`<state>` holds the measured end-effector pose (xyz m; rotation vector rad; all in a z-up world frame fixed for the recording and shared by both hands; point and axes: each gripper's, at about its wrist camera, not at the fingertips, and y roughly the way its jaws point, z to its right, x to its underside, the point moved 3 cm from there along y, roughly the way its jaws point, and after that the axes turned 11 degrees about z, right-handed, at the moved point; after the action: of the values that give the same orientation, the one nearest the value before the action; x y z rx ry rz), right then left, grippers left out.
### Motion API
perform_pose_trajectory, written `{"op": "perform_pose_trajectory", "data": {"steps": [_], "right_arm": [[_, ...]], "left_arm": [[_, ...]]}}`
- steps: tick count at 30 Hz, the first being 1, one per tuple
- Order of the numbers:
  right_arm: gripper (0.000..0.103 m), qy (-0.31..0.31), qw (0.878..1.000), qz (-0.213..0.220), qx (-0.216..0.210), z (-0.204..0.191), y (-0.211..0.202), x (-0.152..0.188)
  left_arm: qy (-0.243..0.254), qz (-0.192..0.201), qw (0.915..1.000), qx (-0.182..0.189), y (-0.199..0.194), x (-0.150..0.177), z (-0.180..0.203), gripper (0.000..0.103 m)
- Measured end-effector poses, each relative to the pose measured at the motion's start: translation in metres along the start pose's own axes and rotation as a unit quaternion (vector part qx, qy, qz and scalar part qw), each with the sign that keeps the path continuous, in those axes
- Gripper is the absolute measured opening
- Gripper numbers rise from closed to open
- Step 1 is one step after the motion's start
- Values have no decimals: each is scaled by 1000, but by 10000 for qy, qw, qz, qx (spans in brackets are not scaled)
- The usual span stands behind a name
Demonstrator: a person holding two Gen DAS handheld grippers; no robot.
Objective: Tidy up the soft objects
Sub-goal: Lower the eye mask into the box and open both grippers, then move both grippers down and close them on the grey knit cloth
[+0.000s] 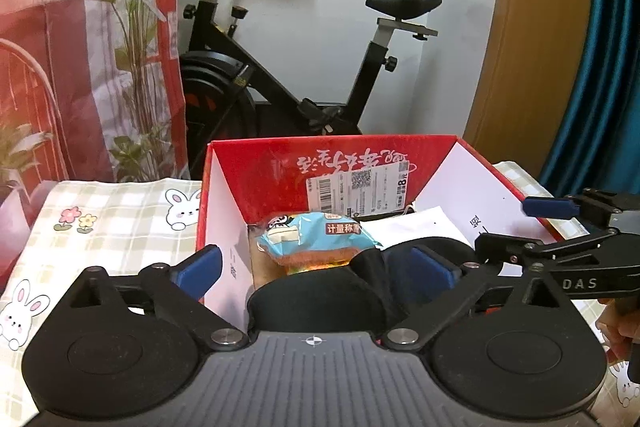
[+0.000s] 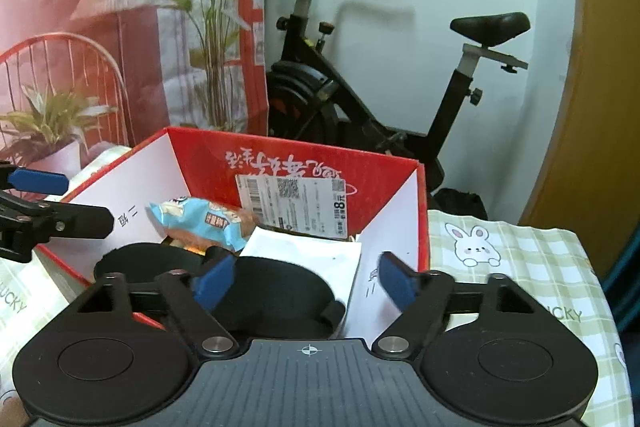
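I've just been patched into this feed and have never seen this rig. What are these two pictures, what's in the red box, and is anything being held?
There is no robot: a person holds a two-finger gripper in each hand, with a camera on each looking along its blue-padded fingers. One picture is from the left gripper, the other from the right gripper. Both stand open and hold nothing. They hang over a red box on a bunny-print tablecloth. In the box lie a black eye mask, a blue snack packet and white paper.

Even indoor light, fisheye-bent edges
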<state>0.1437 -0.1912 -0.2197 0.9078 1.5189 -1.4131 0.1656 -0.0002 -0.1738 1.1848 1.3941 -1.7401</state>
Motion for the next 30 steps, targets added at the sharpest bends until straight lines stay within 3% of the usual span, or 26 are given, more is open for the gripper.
{"op": "perform_pose_trajectory", "data": {"steps": [4, 21, 26, 30], "right_arm": [[103, 150, 9998, 123, 23, 5, -6, -1], [103, 564, 9941, 905, 184, 16, -48, 0], [103, 499, 9938, 936, 345, 16, -58, 6], [103, 439, 9932, 1049, 235, 13, -69, 11]], "left_arm": [[37, 22, 10000, -60, -7, 0, 0, 103], [4, 283, 9995, -155, -46, 9, -5, 103], [-12, 372, 9992, -173, -58, 16, -6, 103], [-71, 421, 9989, -184, -67, 24, -8, 103]]}}
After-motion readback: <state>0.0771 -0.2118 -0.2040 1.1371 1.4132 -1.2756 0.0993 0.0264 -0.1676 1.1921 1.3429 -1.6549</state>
